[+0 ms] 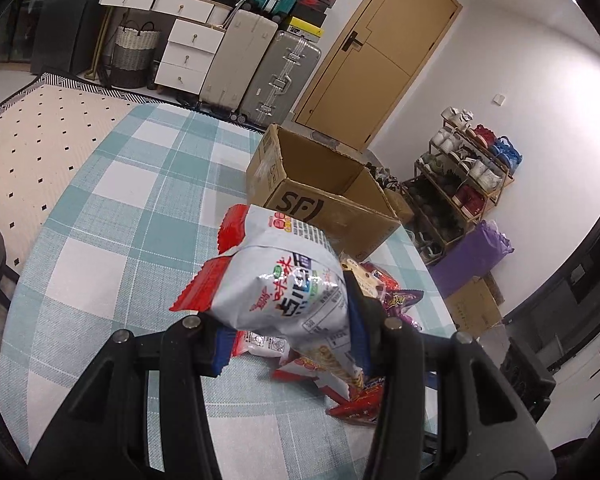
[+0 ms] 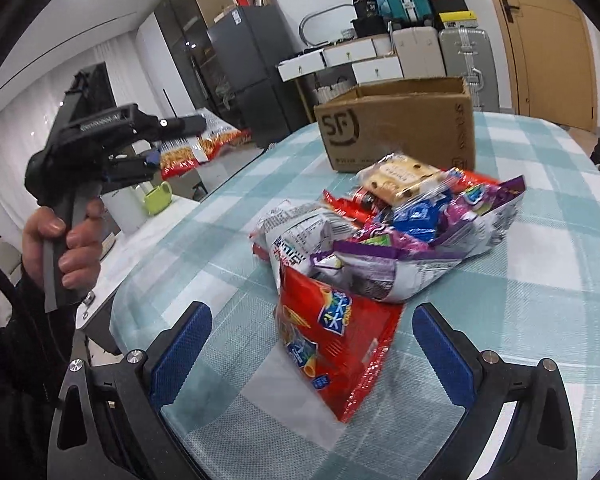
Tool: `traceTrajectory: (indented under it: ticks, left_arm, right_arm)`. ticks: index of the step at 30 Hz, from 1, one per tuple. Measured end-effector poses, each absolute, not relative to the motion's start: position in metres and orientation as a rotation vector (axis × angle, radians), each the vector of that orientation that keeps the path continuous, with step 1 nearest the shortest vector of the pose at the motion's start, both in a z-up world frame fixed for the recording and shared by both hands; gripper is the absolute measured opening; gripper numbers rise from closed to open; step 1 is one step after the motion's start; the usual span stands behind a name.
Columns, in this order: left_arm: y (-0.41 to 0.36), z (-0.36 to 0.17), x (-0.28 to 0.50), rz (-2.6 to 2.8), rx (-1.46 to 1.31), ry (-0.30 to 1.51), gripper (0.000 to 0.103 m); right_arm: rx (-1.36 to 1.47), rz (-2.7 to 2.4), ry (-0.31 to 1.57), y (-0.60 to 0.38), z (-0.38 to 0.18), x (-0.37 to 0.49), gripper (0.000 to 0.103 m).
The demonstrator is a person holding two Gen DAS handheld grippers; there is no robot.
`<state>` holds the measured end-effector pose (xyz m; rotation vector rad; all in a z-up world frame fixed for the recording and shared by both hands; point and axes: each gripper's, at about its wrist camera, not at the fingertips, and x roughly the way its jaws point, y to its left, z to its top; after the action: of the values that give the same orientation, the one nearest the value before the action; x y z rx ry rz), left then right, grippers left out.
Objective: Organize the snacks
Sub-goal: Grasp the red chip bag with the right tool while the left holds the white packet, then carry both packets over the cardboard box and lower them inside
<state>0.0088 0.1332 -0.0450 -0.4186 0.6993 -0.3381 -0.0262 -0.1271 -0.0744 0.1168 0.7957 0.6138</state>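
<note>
The left gripper (image 1: 288,344) pinches a white-and-red snack bag (image 1: 284,280), its long axis running away beyond the fingertips, lifted above the table. The right gripper (image 2: 312,344), angled down, stands spread around a red snack bag (image 2: 332,344).

Checked table (image 2: 540,280) bearing cardboard box (image 2: 396,124), snack packets (image 2: 400,232).

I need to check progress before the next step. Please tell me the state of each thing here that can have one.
Left tool: shut on the white snack bag, held above the table.
Right tool: open, empty, the red snack bag between its pads, untouched.
Cardboard box: open on top, upright.
Snack pile: loose on the tablecloth, outside the box.
Door: closed.
</note>
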Motion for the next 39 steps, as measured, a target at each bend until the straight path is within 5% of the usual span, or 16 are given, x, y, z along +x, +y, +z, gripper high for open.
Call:
traceTrajectory:
  ticks: [9, 18, 31, 39]
  left_arm:
    - [0.133, -0.039, -0.006, -0.320, -0.388, 0.695, 0.044]
    - [0.129, -0.035, -0.011, -0.323, -0.364, 0.705, 0.044]
    - [0.128, -0.034, -0.011, -0.322, -0.366, 0.711, 0.044]
    - [0.128, -0.034, -0.011, -0.324, -0.362, 0.711, 0.044]
  right_arm:
    - [0.055, 0.615, 0.867, -0.105, -0.087, -0.013, 0.102]
    - [0.029, 0.587, 0.925, -0.096, -0.099, -0.002, 0.088]
    - [0.046, 0.613, 0.928, -0.098, -0.101, -0.002, 0.054]
    - [0.049, 0.624, 0.886, -0.101, -0.093, -0.013, 0.047]
